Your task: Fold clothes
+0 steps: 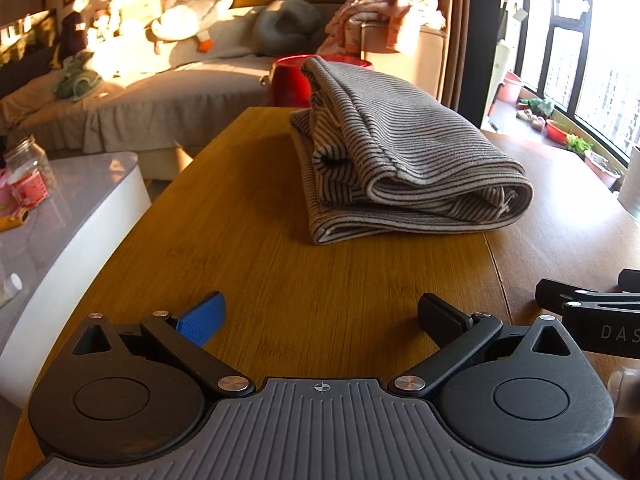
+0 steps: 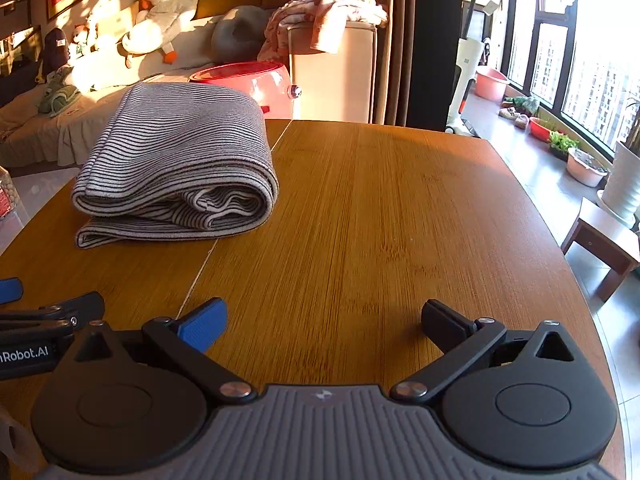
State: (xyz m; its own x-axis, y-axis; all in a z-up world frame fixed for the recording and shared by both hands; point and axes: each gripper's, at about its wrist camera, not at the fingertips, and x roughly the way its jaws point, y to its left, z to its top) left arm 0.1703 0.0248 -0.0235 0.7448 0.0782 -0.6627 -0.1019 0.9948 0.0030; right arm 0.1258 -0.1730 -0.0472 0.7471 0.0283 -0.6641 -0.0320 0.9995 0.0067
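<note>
Folded grey striped knit garment (long axis running away from both cameras) lies on bamboo-grain wooden table; left gripper and right gripper spread, empty.

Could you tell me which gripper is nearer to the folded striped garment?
Left, slightly. The left gripper faces the folded striped garment nearly straight ahead; the right gripper sits beside it, garment off to its left.

I take the wooden table as my reference. Beyond its far edge I see a red tub, and behind that a cabinet draped with pink clothing. Far left of the table, a plush goose lies on the bed. A glass jar stands just left of it.
</note>
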